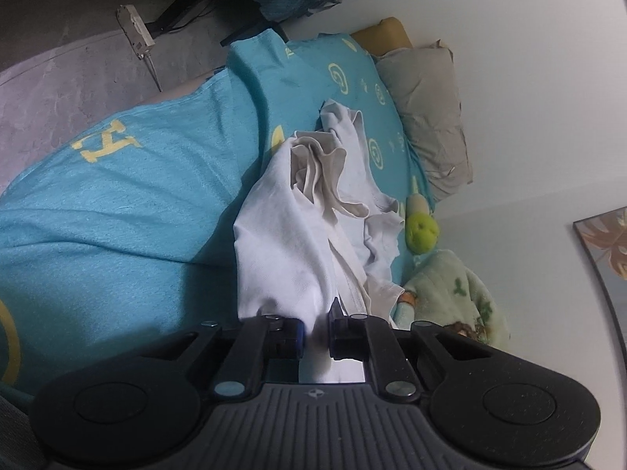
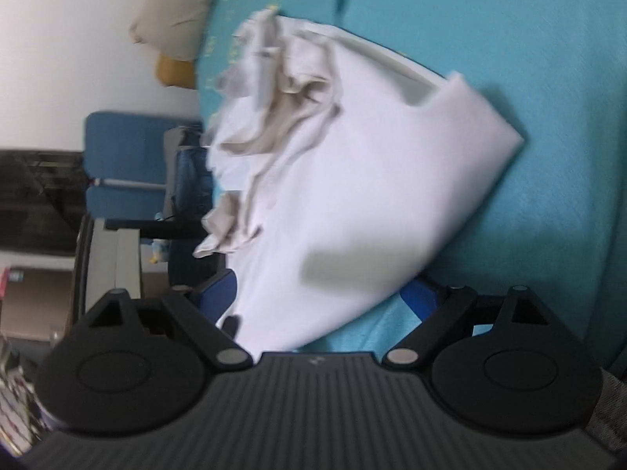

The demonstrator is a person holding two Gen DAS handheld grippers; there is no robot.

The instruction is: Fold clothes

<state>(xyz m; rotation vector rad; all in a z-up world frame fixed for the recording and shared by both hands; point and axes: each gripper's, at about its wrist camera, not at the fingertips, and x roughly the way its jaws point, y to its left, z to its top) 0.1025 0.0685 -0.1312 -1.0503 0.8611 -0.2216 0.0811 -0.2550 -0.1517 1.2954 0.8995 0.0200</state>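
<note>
A white garment [image 1: 282,243] lies bunched on the teal bed sheet [image 1: 117,196], with a crumpled beige garment [image 1: 317,168] on top of it. My left gripper [image 1: 316,333] is shut on the near edge of the white garment, and cloth fills the narrow gap between its fingers. In the blurred right wrist view the white garment [image 2: 352,180] spreads wide with one folded corner at the right, and the beige garment [image 2: 282,78] sits at its far left. My right gripper [image 2: 319,293] stands open, its blue pads [image 2: 419,293] far apart on either side of the cloth's near edge.
A grey pillow [image 1: 427,117] and a mustard one [image 1: 384,31] lie by the wall. A green toy [image 1: 421,231] and a pale green blanket [image 1: 454,297] sit near the bed's edge. A blue chair [image 2: 133,164] stands beside the bed. Grey floor [image 1: 58,58] lies beyond.
</note>
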